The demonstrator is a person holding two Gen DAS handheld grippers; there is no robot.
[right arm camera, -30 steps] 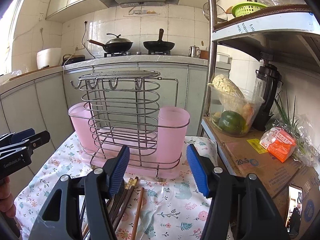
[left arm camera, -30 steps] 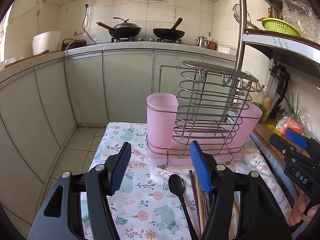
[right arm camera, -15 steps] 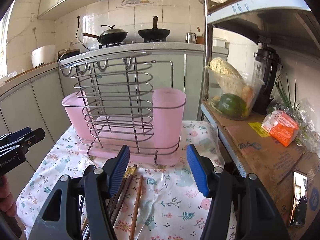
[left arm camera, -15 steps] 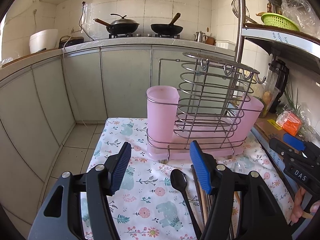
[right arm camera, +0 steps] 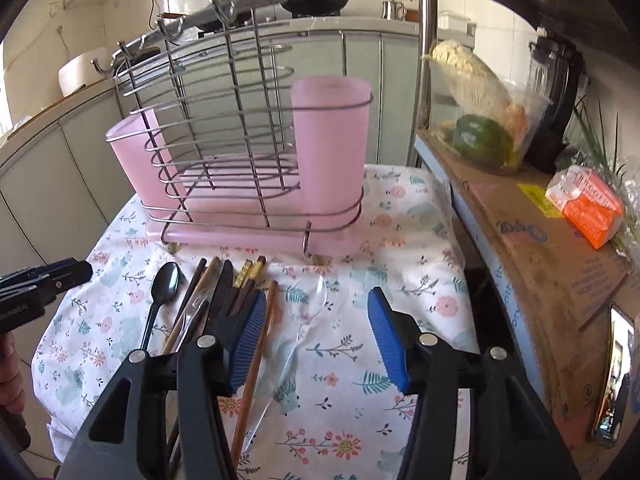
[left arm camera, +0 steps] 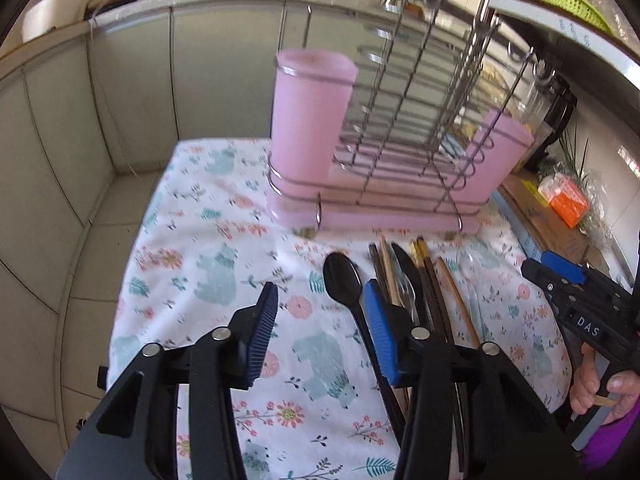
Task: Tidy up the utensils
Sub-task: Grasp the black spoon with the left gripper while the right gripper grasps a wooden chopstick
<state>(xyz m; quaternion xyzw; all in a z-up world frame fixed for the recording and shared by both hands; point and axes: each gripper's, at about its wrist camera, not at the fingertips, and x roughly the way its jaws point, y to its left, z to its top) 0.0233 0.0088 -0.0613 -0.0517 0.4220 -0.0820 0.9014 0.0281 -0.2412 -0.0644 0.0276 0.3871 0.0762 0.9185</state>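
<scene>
A wire rack with pink cups stands at the back of the flowered tablecloth. In front lie a black spoon, a black knife, several chopsticks, a clear fork and a clear spoon. My left gripper is open above the cloth, left of the black spoon's handle. My right gripper is open above the clear spoon and a brown chopstick. It also shows in the left wrist view.
A cardboard box flanks the table on the right, with a tub of vegetables, an orange packet and a blender. A phone leans lower right. Cabinets and a stove counter stand behind.
Both grippers have tilted down and moved in toward the utensils, which now fill the lower middle of each view. Both stay open.
</scene>
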